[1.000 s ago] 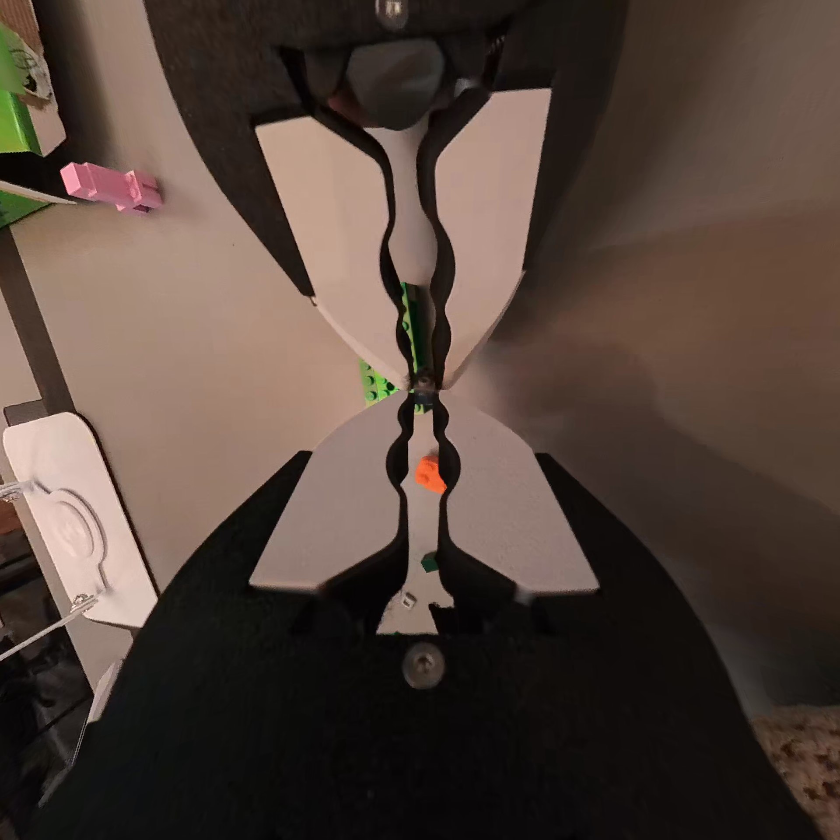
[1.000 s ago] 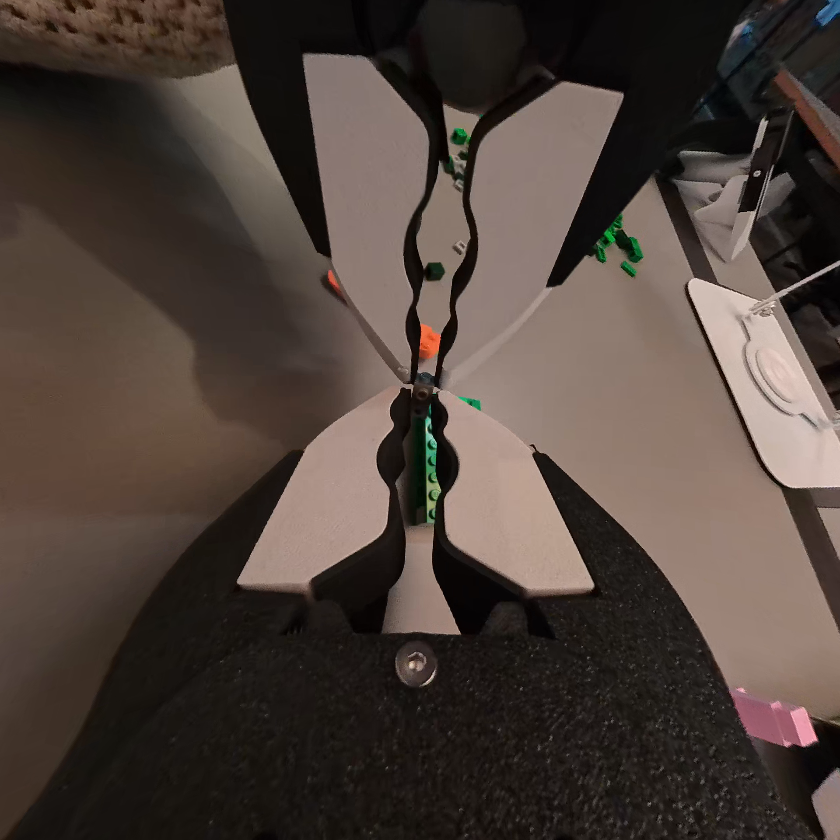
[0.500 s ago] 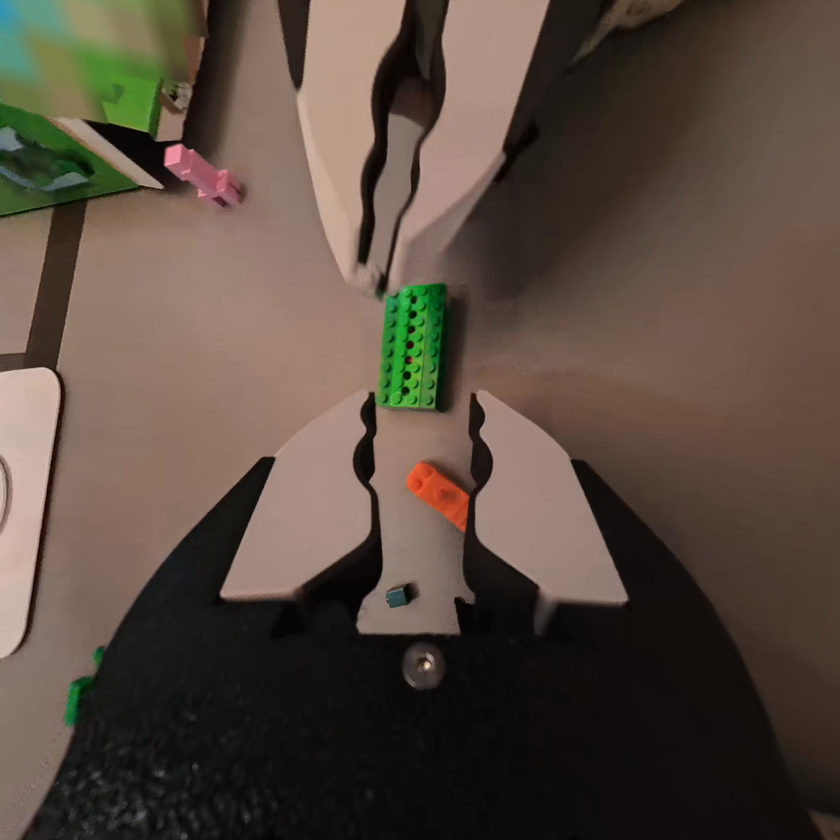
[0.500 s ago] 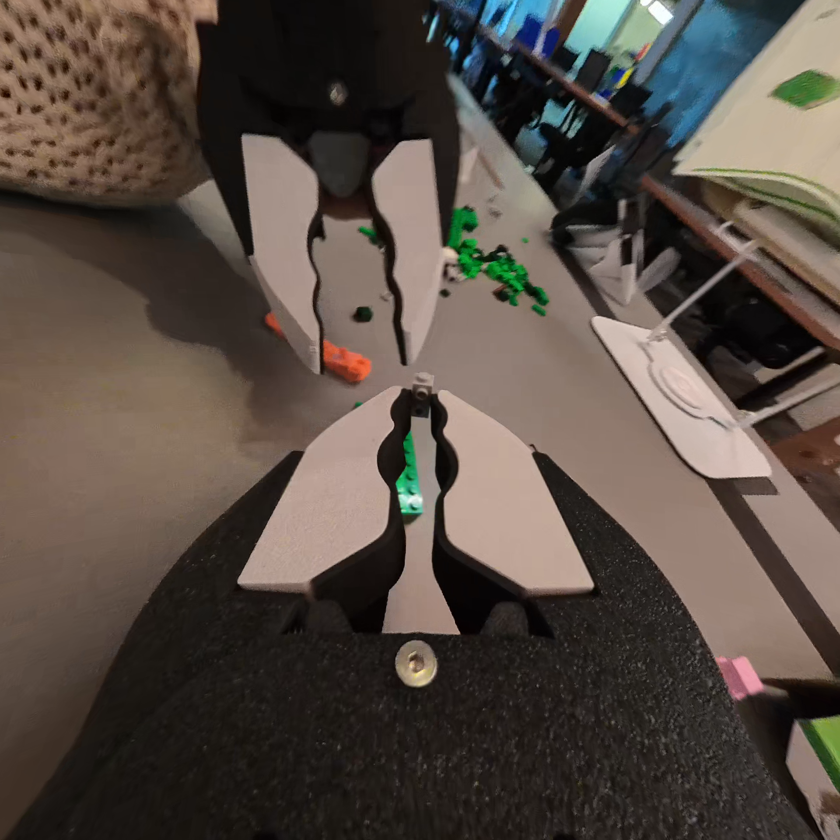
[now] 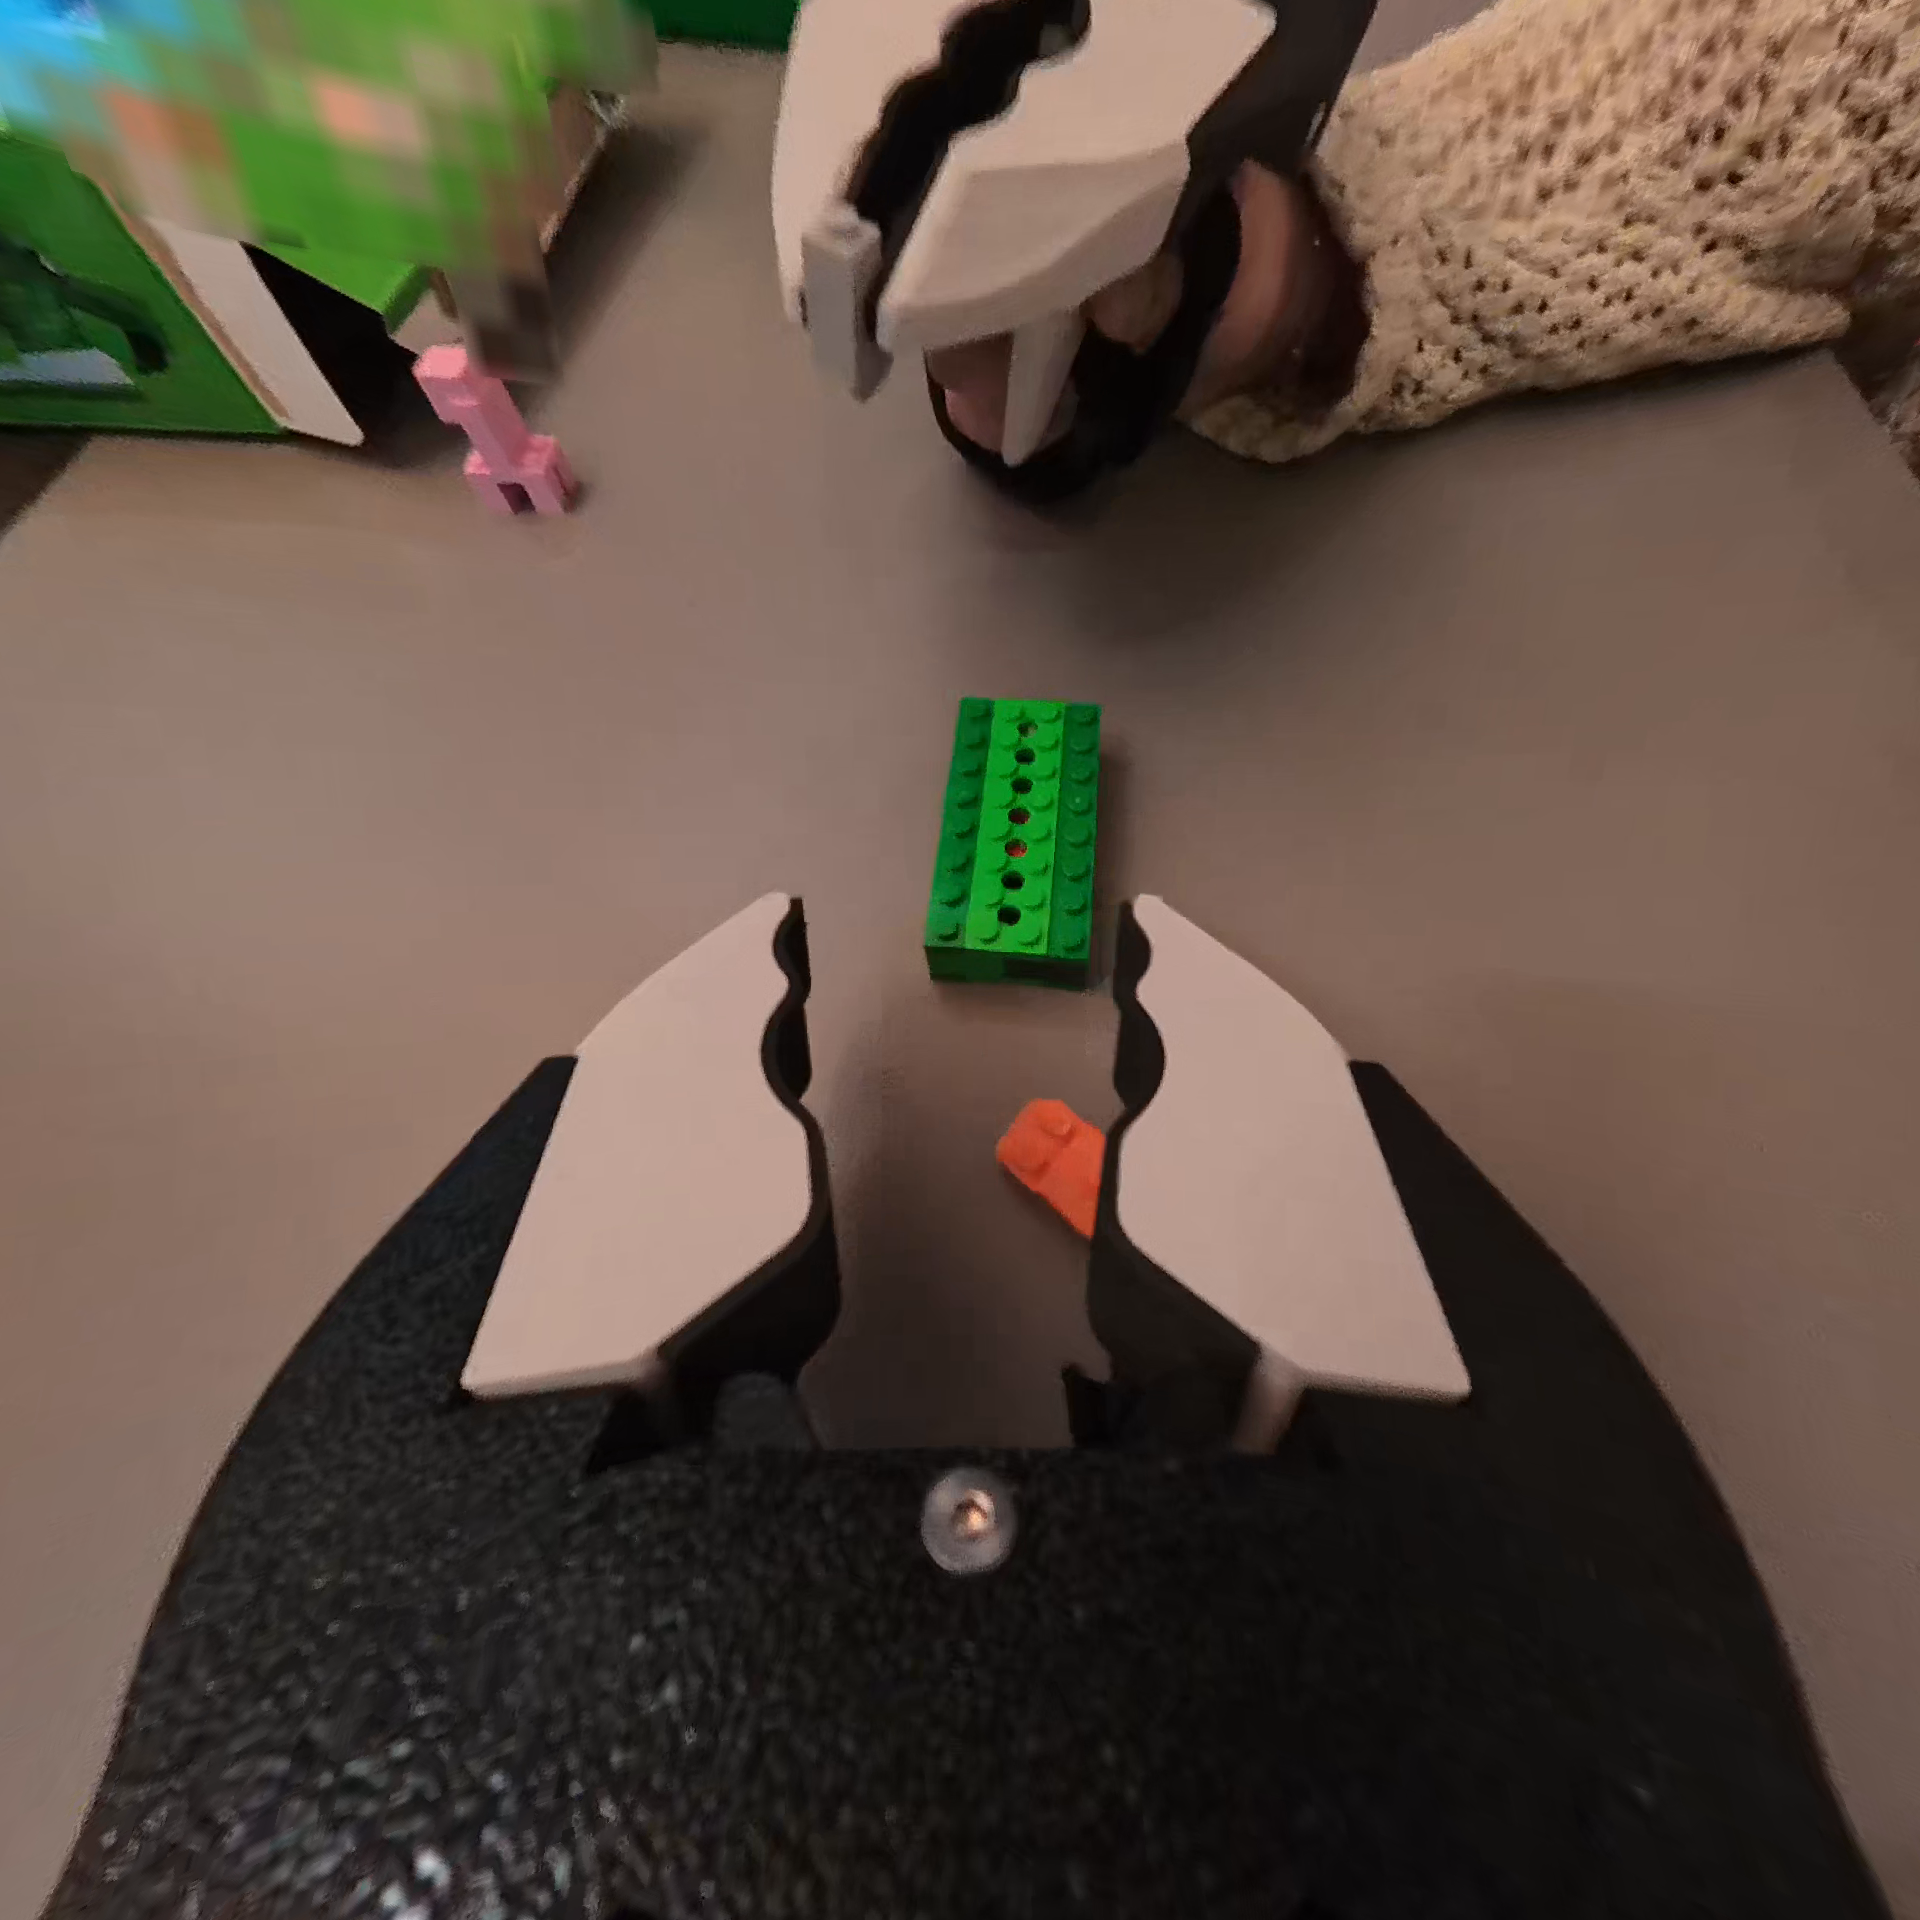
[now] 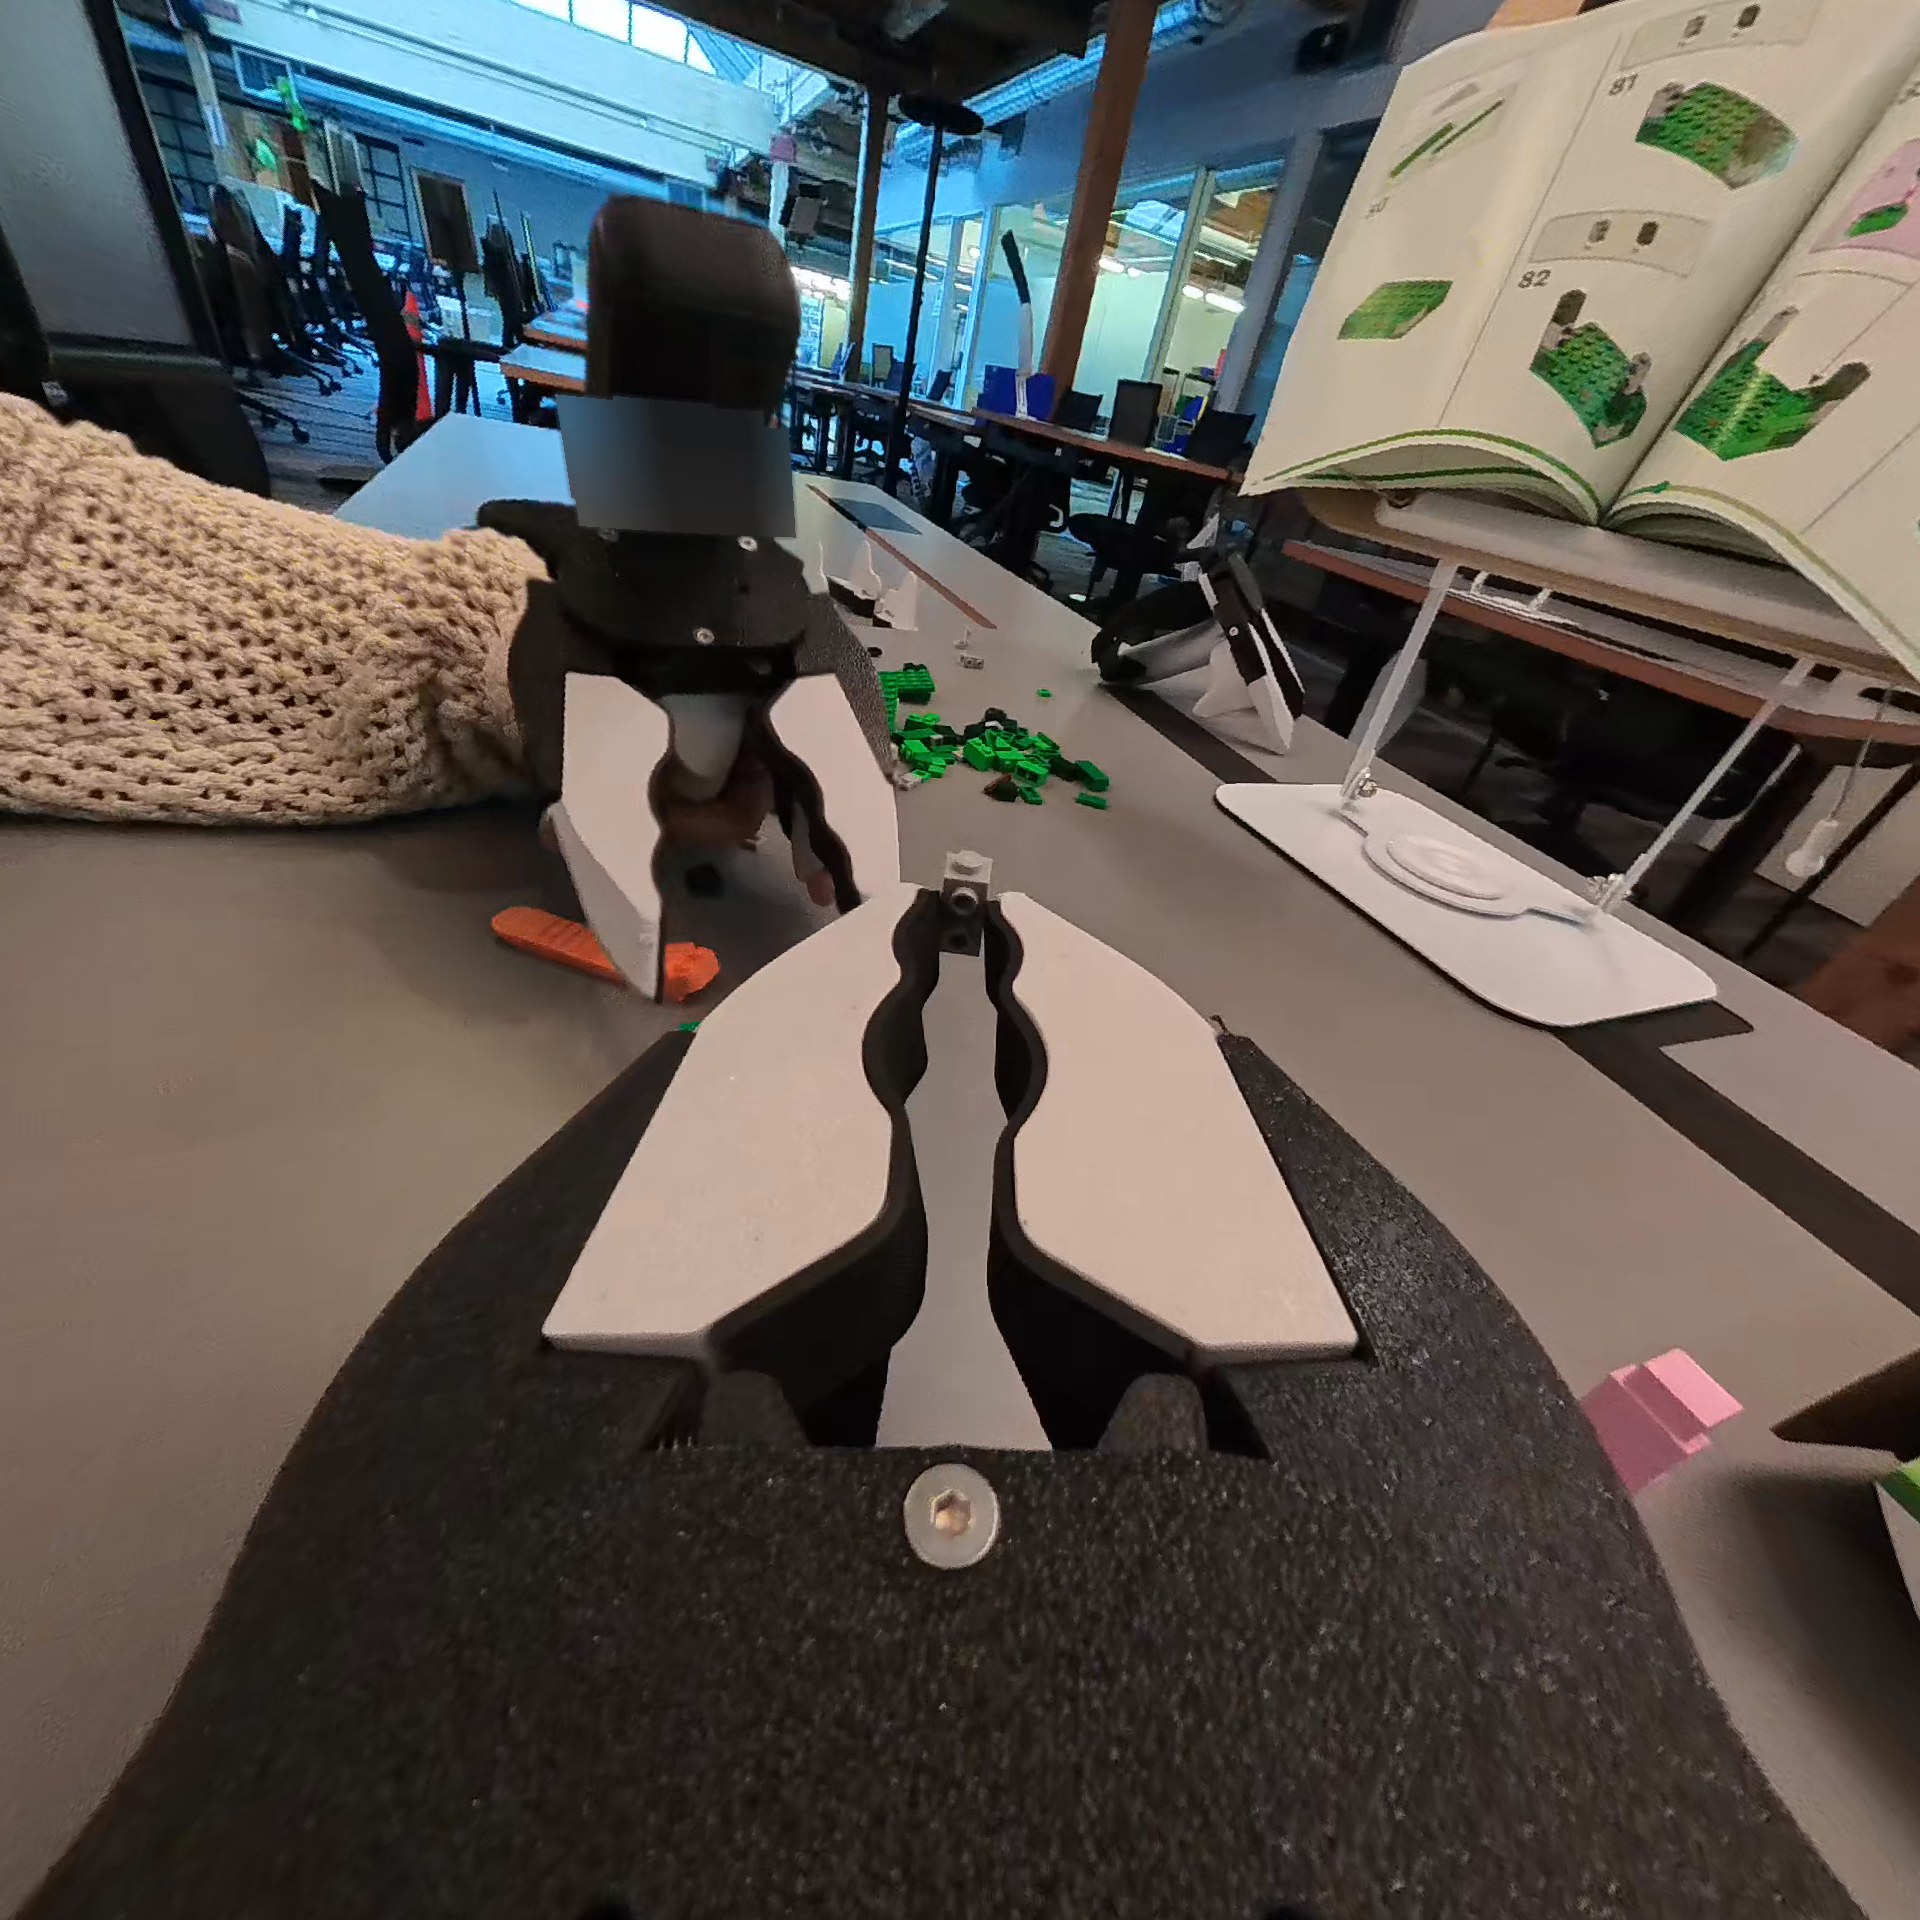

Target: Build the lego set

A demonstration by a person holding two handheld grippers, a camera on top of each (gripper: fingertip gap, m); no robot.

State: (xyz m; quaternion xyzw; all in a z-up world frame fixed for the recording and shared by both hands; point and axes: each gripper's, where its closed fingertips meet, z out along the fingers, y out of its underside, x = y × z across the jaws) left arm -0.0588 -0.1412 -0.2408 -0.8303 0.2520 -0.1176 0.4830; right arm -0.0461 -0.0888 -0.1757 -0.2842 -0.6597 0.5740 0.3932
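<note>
A green brick assembly [image 5: 1013, 842] with a row of holes lies flat on the grey table, just beyond my open, empty left gripper [image 5: 961, 914]. An orange brick separator [image 5: 1055, 1158] lies between the left fingers, near the right one. My right gripper [image 6: 964, 912] is shut on a small grey brick [image 6: 966, 873] at its tips and is held above the table. The right gripper also shows in the left wrist view [image 5: 935, 332], far beyond the green assembly. The left gripper shows open in the right wrist view [image 6: 743, 935], over the orange separator [image 6: 561, 940].
A pile of loose green bricks [image 6: 987, 748] lies farther back. An open instruction booklet [image 6: 1610, 260] rests on a white stand [image 6: 1455, 883] at the right. A pink piece [image 5: 494, 436] and a green box [image 5: 104, 312] sit at the far left. A knitted sleeve [image 6: 208, 655] lies on the table. The grippers' ends are close to 9 cm from one another. The left tips stand about 4 cm off the orange brick separator [image 5: 1055, 1158]. My right wrist view [image 6: 681, 959] looks at it from another angle.
The two grippers, tip to tip a second ago, have drawn apart. The left gripper opened and the green assembly now lies on the table. The right gripper rose, still holding the grey brick.
</note>
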